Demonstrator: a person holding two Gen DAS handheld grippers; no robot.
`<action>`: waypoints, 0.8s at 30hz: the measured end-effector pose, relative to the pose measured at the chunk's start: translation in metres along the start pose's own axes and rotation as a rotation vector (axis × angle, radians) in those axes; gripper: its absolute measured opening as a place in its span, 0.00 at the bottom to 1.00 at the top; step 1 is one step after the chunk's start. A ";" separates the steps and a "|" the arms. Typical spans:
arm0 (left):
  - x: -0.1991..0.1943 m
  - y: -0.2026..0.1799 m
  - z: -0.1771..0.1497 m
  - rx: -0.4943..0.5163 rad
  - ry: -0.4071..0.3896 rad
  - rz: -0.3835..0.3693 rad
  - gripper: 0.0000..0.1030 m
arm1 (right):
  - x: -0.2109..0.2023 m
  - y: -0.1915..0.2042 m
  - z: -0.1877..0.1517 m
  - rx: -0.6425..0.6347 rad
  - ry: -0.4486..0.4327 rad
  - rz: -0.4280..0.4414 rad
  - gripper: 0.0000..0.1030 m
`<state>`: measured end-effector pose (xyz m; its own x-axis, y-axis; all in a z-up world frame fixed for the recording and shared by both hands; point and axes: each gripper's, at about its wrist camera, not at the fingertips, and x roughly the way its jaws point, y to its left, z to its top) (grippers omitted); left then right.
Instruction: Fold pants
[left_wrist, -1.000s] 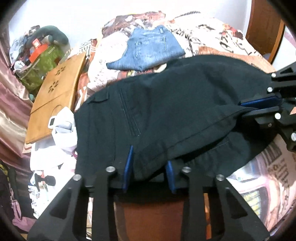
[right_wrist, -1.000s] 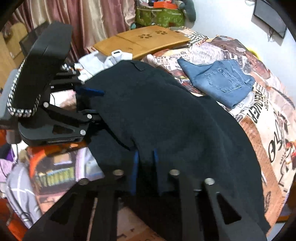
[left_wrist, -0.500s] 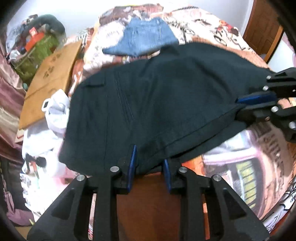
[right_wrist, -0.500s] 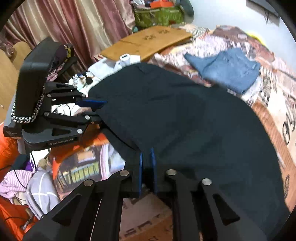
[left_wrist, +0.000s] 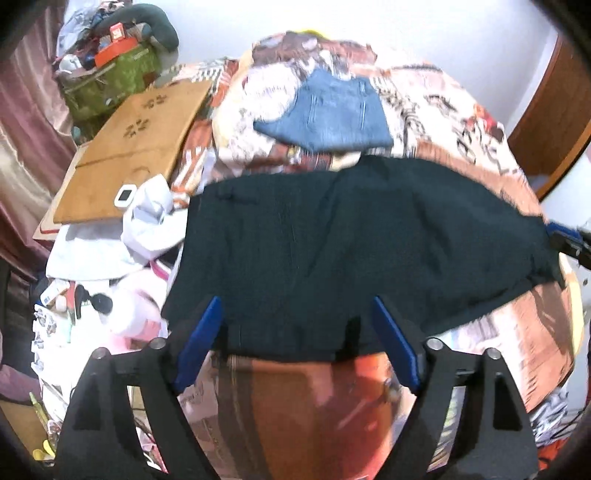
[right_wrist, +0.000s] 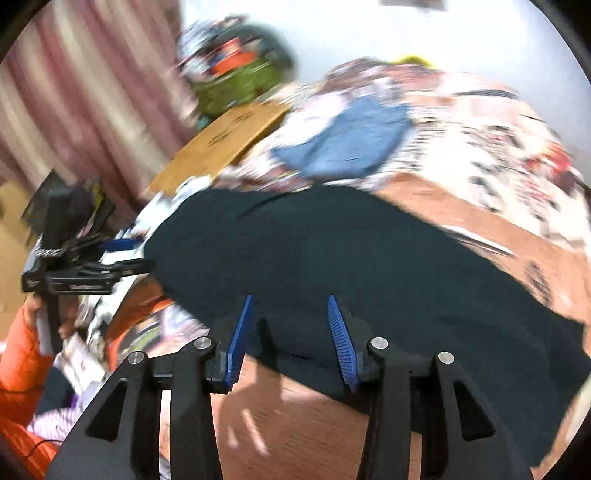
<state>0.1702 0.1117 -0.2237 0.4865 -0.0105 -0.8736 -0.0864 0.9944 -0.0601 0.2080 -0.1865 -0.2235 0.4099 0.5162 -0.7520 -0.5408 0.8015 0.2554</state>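
Observation:
The black pants (left_wrist: 351, 251) lie spread in a folded slab across the patterned bedspread (left_wrist: 450, 122). My left gripper (left_wrist: 297, 332) hangs over their near edge. Its jaws are opening and stand wide, and the blue pads (left_wrist: 201, 332) are clear of the cloth. In the right wrist view the pants (right_wrist: 351, 266) fill the middle. My right gripper (right_wrist: 290, 332) is over their near hem with its jaws opening. The hem lies between the pads (right_wrist: 236, 339) but is not pinched. The left gripper (right_wrist: 133, 254) shows at the pants' left end, held by a hand in an orange sleeve (right_wrist: 22, 343).
Folded blue jeans (left_wrist: 328, 114) lie farther back on the bed. A wooden board (left_wrist: 136, 147) and a green bag (left_wrist: 110, 81) sit at the left, with white clutter (left_wrist: 147, 218) beside the pants. A brown door (left_wrist: 554, 122) is at the right and a curtain (right_wrist: 74, 92) at the left.
Both grippers let go of the pants' edge and opened. The cloth dropped flat onto the bed. Both hands drew back and rose a little, the right one swinging sideways with blur.

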 end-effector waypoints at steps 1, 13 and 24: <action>-0.003 -0.001 0.006 -0.007 -0.010 -0.006 0.82 | -0.009 -0.013 -0.004 0.031 -0.022 -0.028 0.38; 0.042 -0.005 0.057 -0.095 0.027 0.045 0.89 | -0.097 -0.161 -0.053 0.433 -0.194 -0.309 0.48; 0.121 -0.020 0.045 -0.124 0.214 0.084 0.89 | -0.077 -0.235 -0.076 0.576 -0.140 -0.347 0.48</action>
<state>0.2699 0.0952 -0.3068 0.2797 0.0367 -0.9594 -0.2313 0.9724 -0.0303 0.2473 -0.4375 -0.2717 0.6010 0.2039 -0.7728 0.0998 0.9402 0.3256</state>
